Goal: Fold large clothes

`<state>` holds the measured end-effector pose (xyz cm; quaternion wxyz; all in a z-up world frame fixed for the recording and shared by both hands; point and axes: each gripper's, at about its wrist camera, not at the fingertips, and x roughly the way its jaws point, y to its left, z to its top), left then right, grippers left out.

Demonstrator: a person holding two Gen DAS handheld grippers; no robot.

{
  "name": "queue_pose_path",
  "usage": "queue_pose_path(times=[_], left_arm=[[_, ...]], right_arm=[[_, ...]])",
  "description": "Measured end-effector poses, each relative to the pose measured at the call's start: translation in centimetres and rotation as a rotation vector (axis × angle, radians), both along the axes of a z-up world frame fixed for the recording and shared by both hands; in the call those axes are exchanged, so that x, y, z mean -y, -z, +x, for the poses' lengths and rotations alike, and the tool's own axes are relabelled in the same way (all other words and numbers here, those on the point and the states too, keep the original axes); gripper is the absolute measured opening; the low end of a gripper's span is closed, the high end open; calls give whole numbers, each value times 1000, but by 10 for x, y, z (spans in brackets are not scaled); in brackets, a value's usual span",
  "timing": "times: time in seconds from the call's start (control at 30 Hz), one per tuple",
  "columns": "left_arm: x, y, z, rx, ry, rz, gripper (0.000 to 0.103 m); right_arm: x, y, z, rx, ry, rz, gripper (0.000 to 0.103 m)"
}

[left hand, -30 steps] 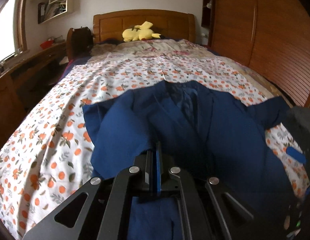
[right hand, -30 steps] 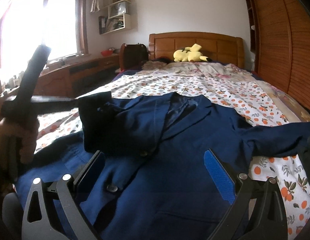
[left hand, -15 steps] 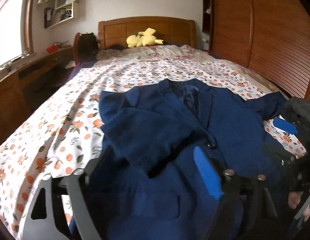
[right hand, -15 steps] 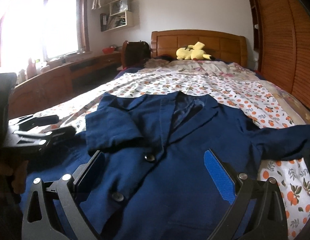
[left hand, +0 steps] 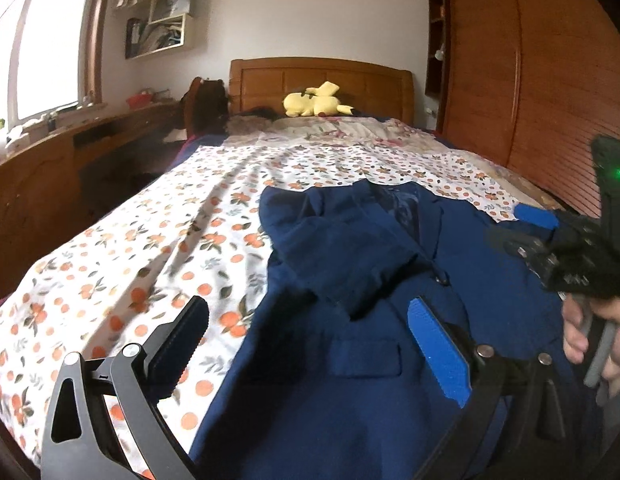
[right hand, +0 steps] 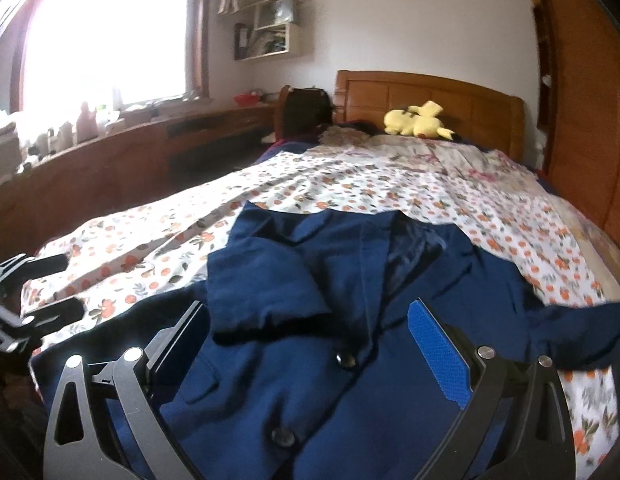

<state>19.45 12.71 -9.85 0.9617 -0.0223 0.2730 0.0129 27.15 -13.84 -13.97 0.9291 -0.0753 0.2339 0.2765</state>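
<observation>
— Navy wool-look jacket [right hand: 350,340] lies front-up on the bed [left hand: 150,260], collar toward the headboard. One sleeve [right hand: 262,292] is folded across the chest; the other sleeve [right hand: 582,332] trails off to the side.

— Risk?

— I'd say the folded sleeve could slide back open if either tool drags the front panel. The cloth looks smooth and the quilt beneath is loose.

— And the tools?

— The left gripper [left hand: 306,344] has its fingers spread wide, holding nothing, above the jacket's hem edge beside the pocket. The right gripper [right hand: 310,348] is equally wide and unloaded over the buttoned front, with the trailing sleeve off to its right.
</observation>
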Motion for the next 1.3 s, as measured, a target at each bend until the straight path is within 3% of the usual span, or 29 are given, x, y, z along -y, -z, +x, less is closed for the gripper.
queue_pose_path(times=[0.23, 0.33, 0.43, 0.6, 0.9, 1.0, 1.07, 1.2, 1.3], left_arm=[[-24, -8, -30, 18, -26, -19, 100], [-29, -8, -36, 9, -25, -27, 100], [-36, -9, -43, 17, -26, -38, 100], [-45, -9, -50, 15, -34, -32, 100], [-55, -20, -62, 57, -52, -46, 100], [-56, -24, -65, 67, -53, -53, 100], [-57, -27, -66, 76, -54, -55, 100], [-55, -30, -68, 91, -55, -59, 100], [-52, -32, -67, 93, -51, -57, 100]], right_arm=[[-59, 11, 24, -75, -126, -91, 88], [-89, 33, 38, -144, -170, -161, 83], [-115, 63, 53, -268, -231, -216, 80], [-135, 93, 71, -370, -222, -271, 76], [-153, 106, 72, -357, -209, -412, 67], [-152, 104, 67, -347, -208, -440, 50], [-150, 103, 64, -345, -219, -454, 30], [-147, 96, 61, -313, -218, -482, 17], [-135, 76, 59, -250, -157, -432, 13]])
